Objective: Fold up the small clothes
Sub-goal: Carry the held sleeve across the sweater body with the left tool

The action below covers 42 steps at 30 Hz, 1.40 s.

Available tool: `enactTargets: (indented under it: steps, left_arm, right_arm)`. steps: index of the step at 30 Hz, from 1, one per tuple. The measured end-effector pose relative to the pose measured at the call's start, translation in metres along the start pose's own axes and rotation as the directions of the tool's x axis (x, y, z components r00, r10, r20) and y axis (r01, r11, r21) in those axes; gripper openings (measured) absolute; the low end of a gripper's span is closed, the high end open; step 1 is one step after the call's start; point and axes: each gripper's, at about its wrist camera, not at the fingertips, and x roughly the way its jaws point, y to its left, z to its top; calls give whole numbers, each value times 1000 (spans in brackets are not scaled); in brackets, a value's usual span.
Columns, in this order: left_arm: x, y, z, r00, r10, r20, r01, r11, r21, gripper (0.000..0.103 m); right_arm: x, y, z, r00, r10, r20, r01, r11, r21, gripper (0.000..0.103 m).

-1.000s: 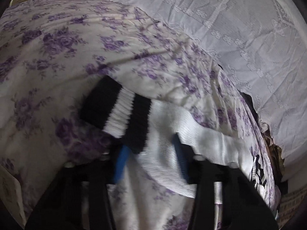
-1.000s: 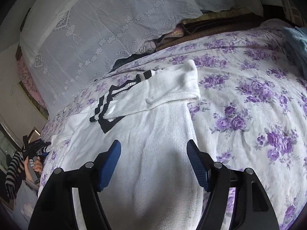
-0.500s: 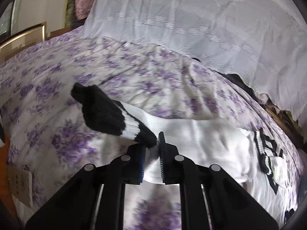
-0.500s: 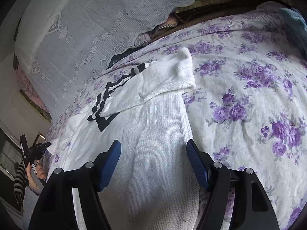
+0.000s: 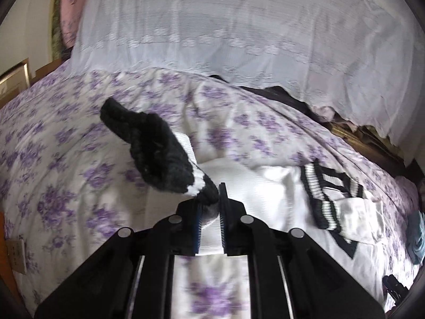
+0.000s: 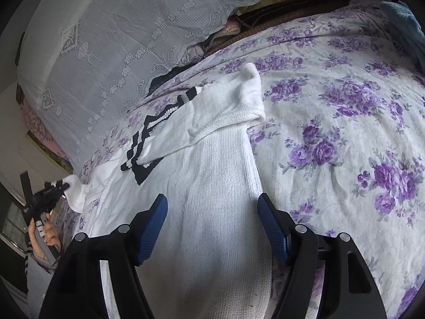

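One white knitted sweater (image 6: 212, 212) is seen spread on a bed covered by a bedspread (image 6: 345, 122) printed with purple flowers. Two sleeves are counted. One sleeve (image 6: 212, 117) is folded across the chest, its striped cuff lying toward the black-and-white collar trim (image 6: 144, 138). The other sleeve is lifted off the bed: its cuff (image 5: 159, 151), black with one white band, is pinched by the left claw (image 5: 209, 207), whose two fingers are pressed together on the knit just behind the band. In the left wrist view the cuff is seen sticking up and to the left of the claw tips, clear of the bedspread, and the white body of the sweater is seen beyond it with the folded sleeve and collar trim (image 5: 329, 196) to the right.

In the right wrist view the right claw (image 6: 212, 212) is held spread over the lower body of the sweater; its two blue pads (image 6: 152, 223) stand well apart, one on each side of the knit, and nothing is gripped between them. Whether the pads touch the fabric cannot be told.

One white lace cloth (image 6: 111, 53) is draped over a pile behind the bed. One blue-grey garment (image 6: 406, 24) is seen at the far right edge of the bed. At the far left of the right wrist view the left claw is glimpsed with the white sleeve hanging from it.
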Motion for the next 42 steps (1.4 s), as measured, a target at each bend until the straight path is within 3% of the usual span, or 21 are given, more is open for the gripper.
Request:
enactTargets:
  steps: [15, 22, 33, 42]
  left_arm:
    - [3, -126, -2, 995, -100, -30, 104, 983, 152, 10]
    - [5, -187, -12, 983, -175, -50, 182, 956, 229, 10]
    - [19, -254, -29, 965, -244, -93, 260, 929, 263, 10]
    - [26, -312, -53, 951, -282, -123, 307, 891, 334, 10]
  right_arm:
    - [3, -3, 1, 1000, -6, -20, 6, 1000, 2, 72]
    - [5, -2, 1, 1000, -12, -24, 11, 1000, -5, 73]
    - [7, 0, 1, 1000, -15, -25, 15, 1000, -13, 75]
    - [6, -1, 1, 1000, -8, -27, 8, 1000, -6, 75]
